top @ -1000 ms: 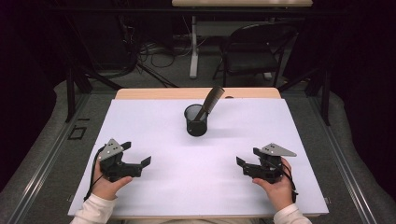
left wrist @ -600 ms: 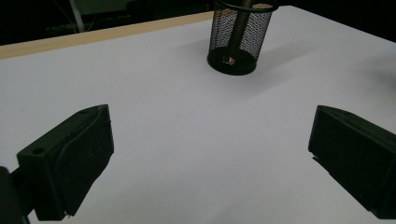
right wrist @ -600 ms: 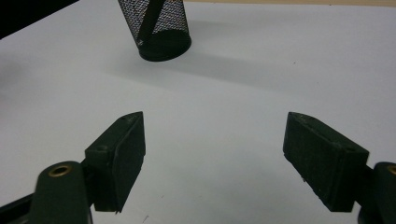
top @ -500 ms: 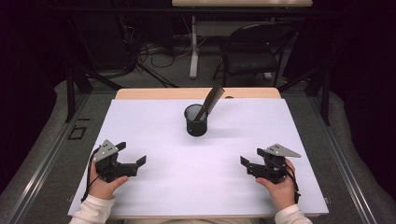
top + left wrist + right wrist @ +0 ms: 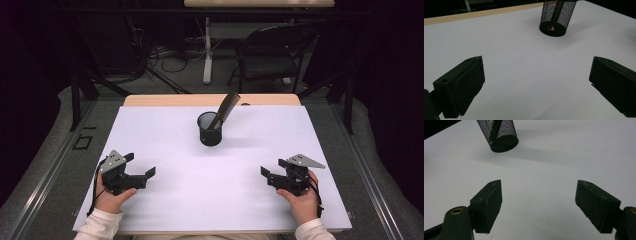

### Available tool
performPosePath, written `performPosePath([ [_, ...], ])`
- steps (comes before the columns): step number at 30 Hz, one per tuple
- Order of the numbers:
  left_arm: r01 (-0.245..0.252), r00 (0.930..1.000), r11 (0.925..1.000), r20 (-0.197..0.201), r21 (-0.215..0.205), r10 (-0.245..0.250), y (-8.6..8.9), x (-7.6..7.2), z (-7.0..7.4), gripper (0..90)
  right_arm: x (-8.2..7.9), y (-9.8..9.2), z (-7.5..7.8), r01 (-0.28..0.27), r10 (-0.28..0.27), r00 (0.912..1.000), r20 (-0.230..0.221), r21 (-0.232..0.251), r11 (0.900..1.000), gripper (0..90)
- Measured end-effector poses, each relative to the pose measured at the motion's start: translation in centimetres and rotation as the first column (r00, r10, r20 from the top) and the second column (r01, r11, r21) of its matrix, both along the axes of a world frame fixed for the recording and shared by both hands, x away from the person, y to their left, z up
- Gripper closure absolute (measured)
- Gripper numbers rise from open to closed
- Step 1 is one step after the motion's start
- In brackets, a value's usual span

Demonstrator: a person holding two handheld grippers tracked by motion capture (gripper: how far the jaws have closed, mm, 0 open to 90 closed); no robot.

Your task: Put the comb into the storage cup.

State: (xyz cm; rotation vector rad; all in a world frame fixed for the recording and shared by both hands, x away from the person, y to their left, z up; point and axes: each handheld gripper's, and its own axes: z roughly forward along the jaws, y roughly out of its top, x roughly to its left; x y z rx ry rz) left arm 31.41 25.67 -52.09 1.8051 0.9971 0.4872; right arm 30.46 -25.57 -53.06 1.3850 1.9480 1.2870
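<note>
A black mesh cup (image 5: 209, 130) stands upright at the middle back of the white table (image 5: 165, 130), with a dark comb (image 5: 225, 107) leaning out of it to the right. My left gripper (image 5: 141, 165) rests near the front left, held by a hand, open and empty. My right gripper (image 5: 272, 167) rests near the front right, also open and empty. In the left gripper view the gripper (image 5: 536, 75) points at the cup (image 5: 556, 17) well ahead. In the right gripper view the gripper (image 5: 539, 195) faces the cup (image 5: 500, 135) and comb (image 5: 495, 130) at upper left.
A wooden strip (image 5: 165, 100) runs along the table's far edge. Beyond it on the floor stand a dark folding chair (image 5: 270, 55), a table leg (image 5: 206, 50) and loose cables (image 5: 150, 55). Black metal rails (image 5: 75, 100) flank the table.
Both grippers have drifted slightly outward and toward the near edge. Their jaws stay open. The cup and comb have not moved.
</note>
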Motion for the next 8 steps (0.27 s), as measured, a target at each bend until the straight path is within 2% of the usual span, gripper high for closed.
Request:
performPosePath([
  [8,-0.008,1.0000,0.9999,-0.005,0.008,0.008,0.04,0.13,-0.11,0.5,0.07,0.00,-0.19,-0.005,0.005,0.9999,-0.013,0.007,1.000,21.9],
])
